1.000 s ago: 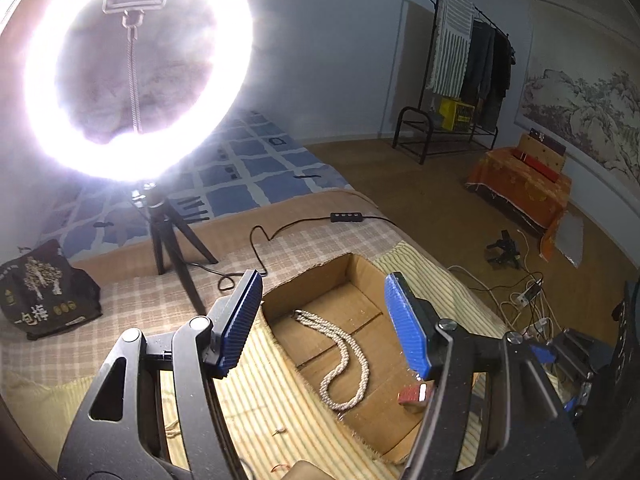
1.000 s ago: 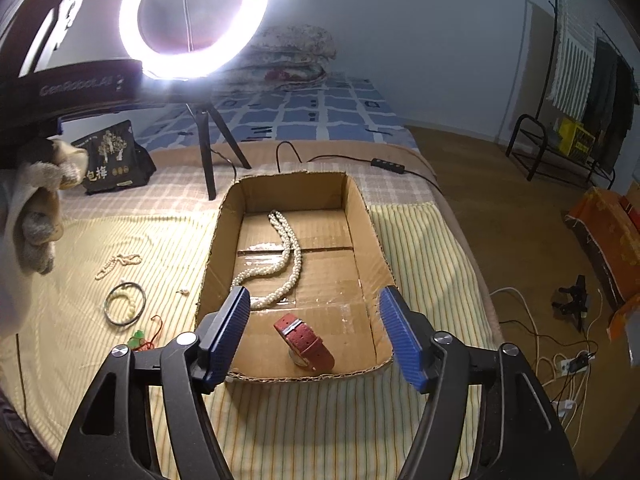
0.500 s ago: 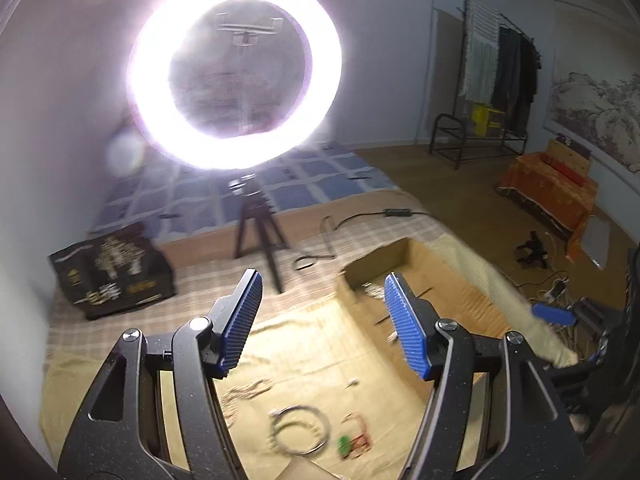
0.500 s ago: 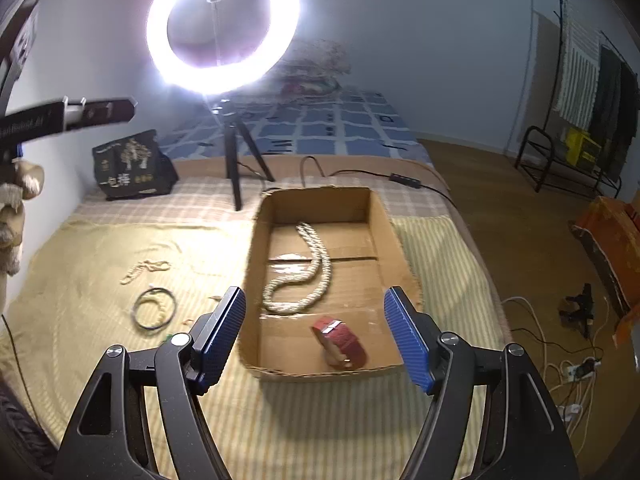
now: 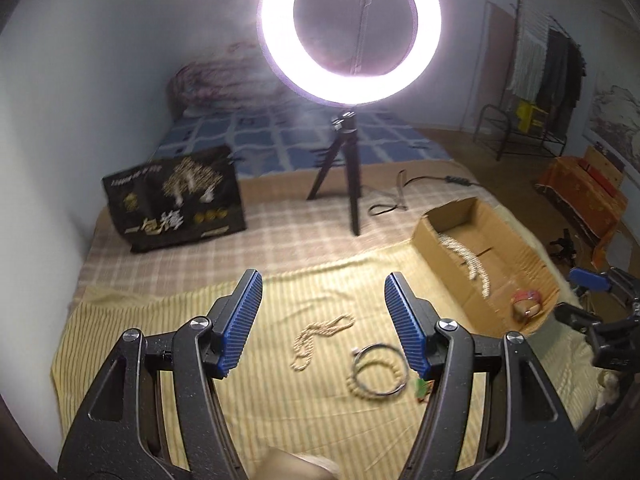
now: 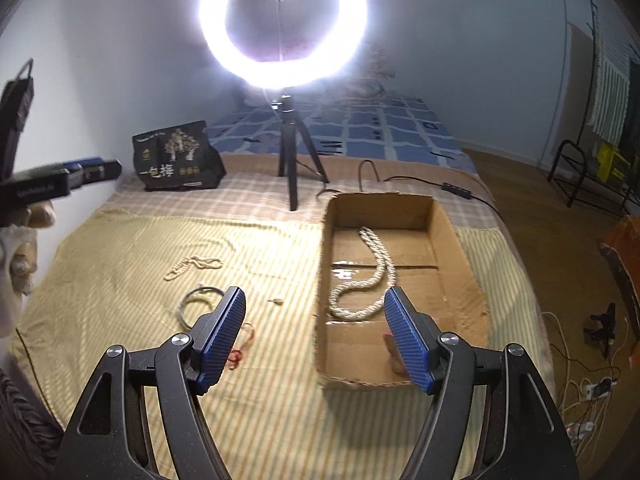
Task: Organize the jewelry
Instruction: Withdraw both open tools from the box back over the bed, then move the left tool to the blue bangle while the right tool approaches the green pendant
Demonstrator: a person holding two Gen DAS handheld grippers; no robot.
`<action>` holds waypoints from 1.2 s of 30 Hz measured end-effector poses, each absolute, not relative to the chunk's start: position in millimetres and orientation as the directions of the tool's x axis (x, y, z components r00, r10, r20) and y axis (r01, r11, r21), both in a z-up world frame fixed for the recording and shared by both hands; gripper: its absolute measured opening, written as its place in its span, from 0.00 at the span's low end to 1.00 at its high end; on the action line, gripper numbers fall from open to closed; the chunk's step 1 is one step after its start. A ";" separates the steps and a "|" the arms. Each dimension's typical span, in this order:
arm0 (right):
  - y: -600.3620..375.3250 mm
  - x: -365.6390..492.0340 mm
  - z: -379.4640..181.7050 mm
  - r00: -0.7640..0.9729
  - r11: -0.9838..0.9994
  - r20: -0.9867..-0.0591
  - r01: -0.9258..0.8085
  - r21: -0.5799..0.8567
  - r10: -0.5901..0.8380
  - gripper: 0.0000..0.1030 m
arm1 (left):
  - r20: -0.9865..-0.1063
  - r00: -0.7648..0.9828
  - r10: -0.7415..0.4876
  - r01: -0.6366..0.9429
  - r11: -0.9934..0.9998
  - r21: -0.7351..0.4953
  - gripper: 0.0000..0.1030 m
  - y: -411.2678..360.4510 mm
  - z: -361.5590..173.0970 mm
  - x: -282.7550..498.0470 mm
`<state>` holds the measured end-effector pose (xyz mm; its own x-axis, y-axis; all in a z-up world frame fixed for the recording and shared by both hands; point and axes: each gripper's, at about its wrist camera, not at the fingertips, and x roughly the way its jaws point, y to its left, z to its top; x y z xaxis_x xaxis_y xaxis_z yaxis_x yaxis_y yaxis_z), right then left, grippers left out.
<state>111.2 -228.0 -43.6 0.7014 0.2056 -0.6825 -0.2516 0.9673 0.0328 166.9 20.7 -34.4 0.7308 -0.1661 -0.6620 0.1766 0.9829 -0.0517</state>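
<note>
My left gripper (image 5: 323,292) hangs open and empty over the yellow striped cloth. Just beyond it lie a beige bead necklace (image 5: 320,336) and a silver bangle (image 5: 378,372) with a bead bracelet. A cardboard box (image 5: 436,256) at the right holds a pearl necklace (image 5: 468,260) and a red watch (image 5: 526,306). My right gripper (image 6: 316,304) is open and empty near the box's (image 6: 323,264) front left corner. The pearl necklace (image 6: 376,276) shows inside; the watch (image 6: 394,356) is half hidden behind a finger. The bangle (image 6: 196,304), a small earring (image 6: 276,301) and a red cord (image 6: 242,344) lie on the cloth.
A lit ring light on a tripod (image 6: 290,160) stands behind the box, its cable (image 6: 440,186) trailing right. A black printed bag (image 6: 178,158) sits at the back left. The bed edge drops to a floor with cables (image 6: 588,388) on the right.
The left gripper has swung left, away from the box, to over the loose jewelry on the cloth. The right gripper has shifted slightly left and back from the box. Both stay open.
</note>
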 end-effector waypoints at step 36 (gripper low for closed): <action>-131.0 116.6 -155.4 0.388 0.828 -0.874 -0.560 0.030 0.294 0.69 | -0.859 0.312 -0.406 0.135 0.914 -0.383 0.15 4.6 -179.8 206.7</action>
